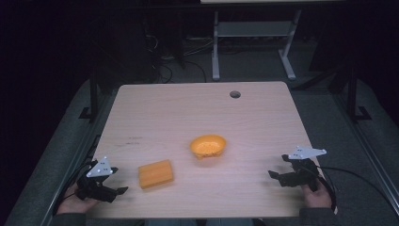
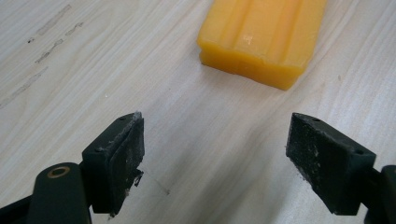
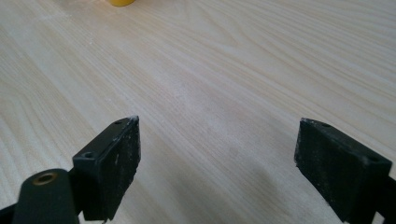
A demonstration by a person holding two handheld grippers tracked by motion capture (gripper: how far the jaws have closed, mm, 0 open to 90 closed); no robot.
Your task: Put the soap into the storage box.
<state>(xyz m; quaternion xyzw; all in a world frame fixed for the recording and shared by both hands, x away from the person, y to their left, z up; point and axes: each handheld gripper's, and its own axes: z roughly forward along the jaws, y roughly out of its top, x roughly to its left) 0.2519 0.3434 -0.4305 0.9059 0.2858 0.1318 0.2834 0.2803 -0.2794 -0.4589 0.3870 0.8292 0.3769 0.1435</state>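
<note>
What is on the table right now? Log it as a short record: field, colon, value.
surface: light wooden table with a round hole near its far edge
item 1: orange block, lying flat on the near left
item 2: orange bowl, near the middle, apart from the block
left gripper: open, low at the near left edge, jaws toward the block, touching nothing
right gripper: open, at the near right edge, holding nothing
</note>
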